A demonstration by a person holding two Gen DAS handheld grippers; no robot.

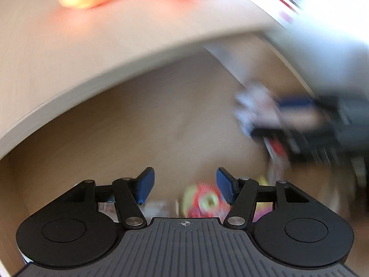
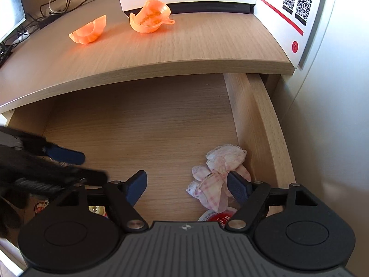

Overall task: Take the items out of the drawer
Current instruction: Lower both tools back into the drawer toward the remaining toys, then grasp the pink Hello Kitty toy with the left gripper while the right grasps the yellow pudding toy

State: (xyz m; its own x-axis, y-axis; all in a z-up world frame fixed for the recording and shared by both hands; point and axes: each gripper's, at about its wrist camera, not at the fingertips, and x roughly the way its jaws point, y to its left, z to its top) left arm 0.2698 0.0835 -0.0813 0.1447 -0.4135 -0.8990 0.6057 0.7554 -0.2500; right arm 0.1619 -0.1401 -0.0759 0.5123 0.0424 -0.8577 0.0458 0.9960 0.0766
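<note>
the pink-and-white frilly cloth bundle (image 2: 219,173) lies on the floor of the open drawer (image 2: 138,124), near its right wall, with a red-and-white round lid (image 2: 215,217) just beside it toward the front. the right hand-held gripper (image 2: 186,184) hangs over the drawer with its jaws wide apart and nothing between them; its right pad (image 2: 238,188) sits at the bundle's edge, though i cannot tell if it touches. to take the bundle cleanly, it probably needs to shift right until the cloth is centred between the pads, then sink and close on the thickest gathered part. the left hand-held gripper (image 1: 183,185) is also parted and empty, above a blurred red-and-yellow packet (image 1: 203,200) in the drawer. two orange plastic pieces (image 2: 150,17) rest on the bench (image 2: 184,46) above.
</note>
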